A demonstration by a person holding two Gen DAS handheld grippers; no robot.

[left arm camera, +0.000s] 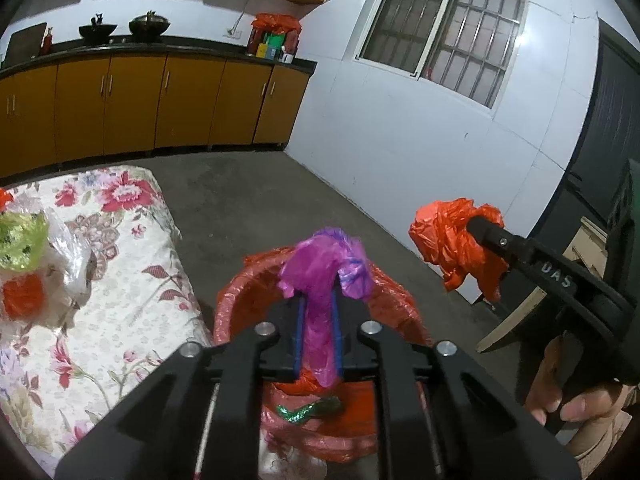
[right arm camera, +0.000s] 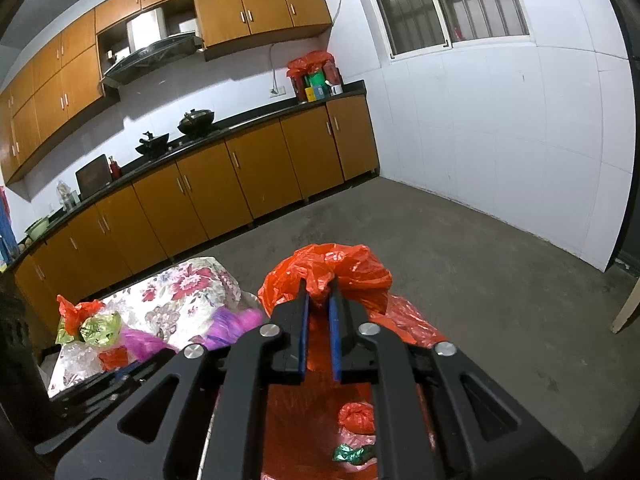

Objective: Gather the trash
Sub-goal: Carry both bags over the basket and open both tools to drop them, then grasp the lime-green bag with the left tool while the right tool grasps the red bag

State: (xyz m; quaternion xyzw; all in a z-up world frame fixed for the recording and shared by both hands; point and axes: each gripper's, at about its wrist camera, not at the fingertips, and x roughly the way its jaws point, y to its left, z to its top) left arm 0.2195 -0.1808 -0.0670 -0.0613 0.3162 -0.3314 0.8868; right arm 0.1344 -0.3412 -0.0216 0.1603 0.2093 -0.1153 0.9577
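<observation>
- Clamping a crumpled purple plastic bag (left arm camera: pixel 324 276) between the blue-padded fingers (left arm camera: pixel 299 332) of the left gripper (left arm camera: pixel 318 332), at lower centre of the left wrist view; bag bulging above the fingertips and trailing down between them.
- Held directly above a bin lined with an orange-red bag (left arm camera: pixel 240 300), at bottom centre of the same view.
- Lying inside the bin: a green foil wrapper (left arm camera: pixel 310 408), lower centre; in the right wrist view also a small orange wad (right arm camera: pixel 357 418) just above the green foil.
- Clamping a crumpled orange plastic bag (right arm camera: pixel 336 272) between the fingers of the right gripper (right arm camera: pixel 319 336), centre of the right wrist view; same bag and gripper visible at right of the left wrist view, above bare concrete floor (left arm camera: pixel 248 200).
- Resting on the flowered tablecloth (left arm camera: pixel 132 248), at left: clear plastic film (left arm camera: pixel 76 256), a yellow-green wrapper (left arm camera: pixel 20 240) and an orange scrap (left arm camera: pixel 22 298).
- Standing at upper left: orange-brown cabinets (left arm camera: pixel 136 104) under a dark counter (left arm camera: pixel 160 50), with two woks (left arm camera: pixel 98 32).
</observation>
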